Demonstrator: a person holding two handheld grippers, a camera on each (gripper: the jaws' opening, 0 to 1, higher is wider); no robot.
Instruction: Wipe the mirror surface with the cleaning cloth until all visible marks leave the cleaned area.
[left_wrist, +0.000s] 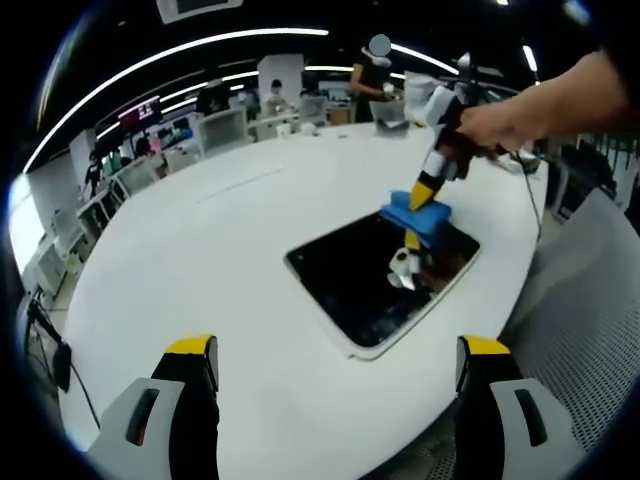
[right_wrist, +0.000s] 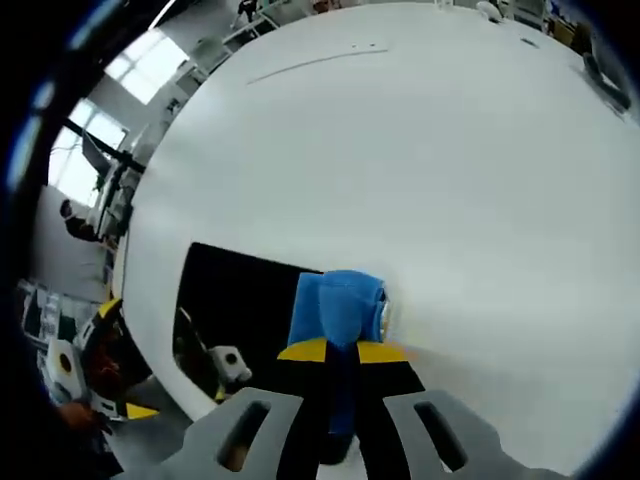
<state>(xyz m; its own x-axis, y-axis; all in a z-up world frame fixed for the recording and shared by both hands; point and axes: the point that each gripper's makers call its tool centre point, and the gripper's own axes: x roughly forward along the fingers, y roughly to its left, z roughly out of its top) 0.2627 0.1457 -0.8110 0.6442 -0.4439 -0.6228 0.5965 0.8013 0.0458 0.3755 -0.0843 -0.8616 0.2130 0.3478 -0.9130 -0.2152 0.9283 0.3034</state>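
Pressing a blue cloth (right_wrist: 338, 305) onto the mirror's (left_wrist: 375, 280) far edge, the right hand-held gripper (right_wrist: 340, 352) has its jaws clenched on the fabric. The mirror lies flat on the white table (left_wrist: 220, 230), dark glass in a pale frame. The left hand-held gripper (left_wrist: 335, 360) hangs near the mirror's close corner, jaws spread wide and empty.

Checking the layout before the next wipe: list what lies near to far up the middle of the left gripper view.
Left gripper with open jaws → mirror → blue cleaning cloth on the mirror's far edge → right gripper → far edge of the white table.
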